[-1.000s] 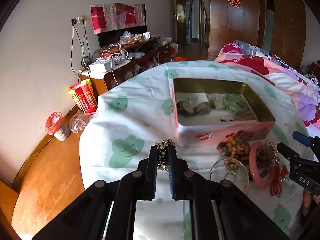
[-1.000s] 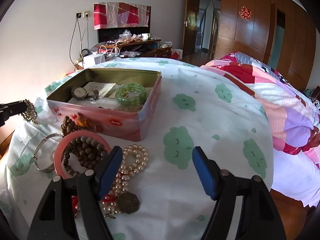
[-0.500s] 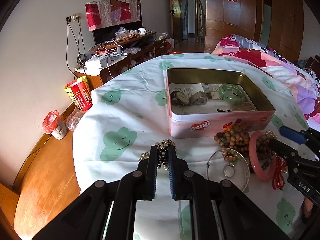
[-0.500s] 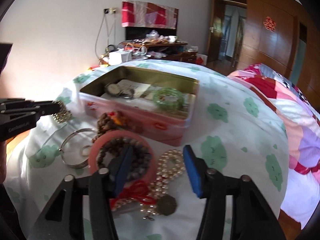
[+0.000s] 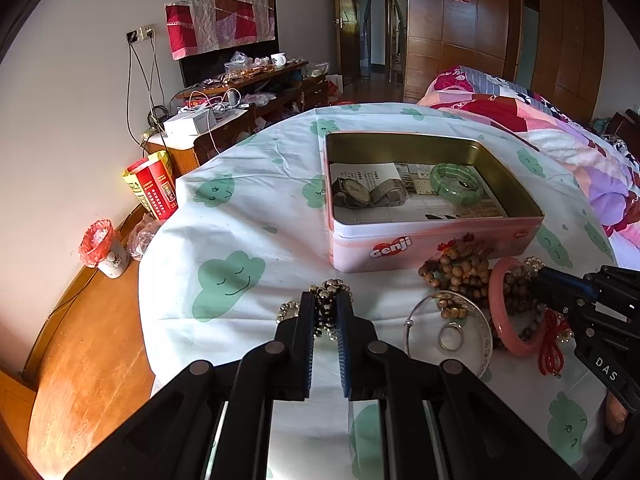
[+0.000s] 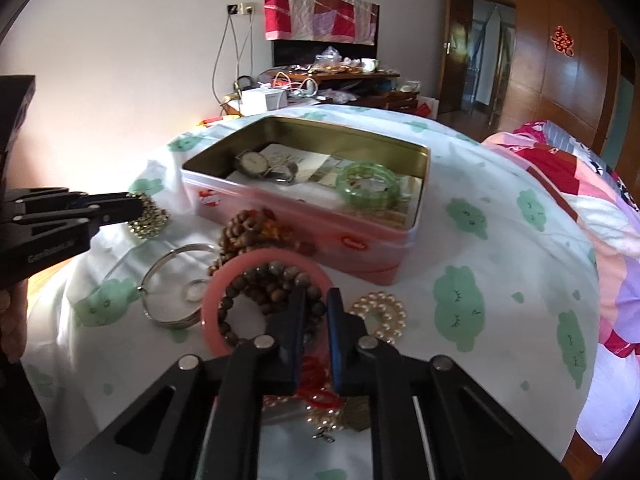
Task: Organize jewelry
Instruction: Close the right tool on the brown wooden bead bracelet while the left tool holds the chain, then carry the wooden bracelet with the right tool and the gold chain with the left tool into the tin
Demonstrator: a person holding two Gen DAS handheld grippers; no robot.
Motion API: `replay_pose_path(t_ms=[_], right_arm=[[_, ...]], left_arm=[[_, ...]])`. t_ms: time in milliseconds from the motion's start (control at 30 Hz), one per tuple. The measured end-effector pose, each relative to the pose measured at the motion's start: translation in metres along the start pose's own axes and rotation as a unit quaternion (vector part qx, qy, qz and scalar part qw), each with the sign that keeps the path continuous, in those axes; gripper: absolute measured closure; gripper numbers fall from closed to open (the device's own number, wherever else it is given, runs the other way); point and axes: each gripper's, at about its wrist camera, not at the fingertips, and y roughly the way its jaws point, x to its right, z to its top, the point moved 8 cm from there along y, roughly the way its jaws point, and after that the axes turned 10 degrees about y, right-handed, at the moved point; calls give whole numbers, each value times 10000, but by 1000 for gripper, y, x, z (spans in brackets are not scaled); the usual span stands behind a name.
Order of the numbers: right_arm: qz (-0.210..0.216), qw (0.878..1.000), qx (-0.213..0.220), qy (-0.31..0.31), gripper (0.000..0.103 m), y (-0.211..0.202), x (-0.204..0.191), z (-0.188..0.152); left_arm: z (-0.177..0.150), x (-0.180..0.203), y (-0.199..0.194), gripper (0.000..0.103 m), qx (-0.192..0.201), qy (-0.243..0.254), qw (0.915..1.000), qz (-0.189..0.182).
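Since a second ago the right claw (image 6: 314,300) has just been closing, its jaws now pinching the dark bead bracelet (image 6: 272,286) lying inside the pink bangle (image 6: 244,268). Left claw (image 5: 324,300) is clenched on a gold bead bracelet (image 5: 330,288) on the counter; the open tin (image 5: 432,236) lies ahead of both, nearer the right

Wooden floor (image 5: 80,360), white wall (image 5: 80,120), wooden wardrobe (image 5: 480,48).
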Motion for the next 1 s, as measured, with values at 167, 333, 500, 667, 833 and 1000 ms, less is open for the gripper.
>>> replay_pose_path(t_ms=[167, 333, 500, 667, 833, 1000], right_arm=[[6, 9999, 131, 0, 93, -6, -3, 1], [-122, 9988, 476, -4, 93, -23, -2, 13], [-143, 9975, 688, 22, 93, -37, 0, 25], [-171, 9963, 844, 44, 93, -46, 2, 37], [-234, 9955, 918, 23, 93, -45, 6, 48], [-281, 9947, 989, 24, 93, -47, 11, 60]], left_arm=[[3, -3, -6, 94, 70, -12, 10000, 40], [8, -5, -13, 94, 156, -58, 9998, 62], [16, -7, -21, 94, 252, -64, 9997, 35], [33, -4, -31, 94, 409, -2, 9992, -28], [52, -1, -38, 94, 563, 100, 9983, -70], [69, 6, -40, 94, 639, 246, 9976, -108]])
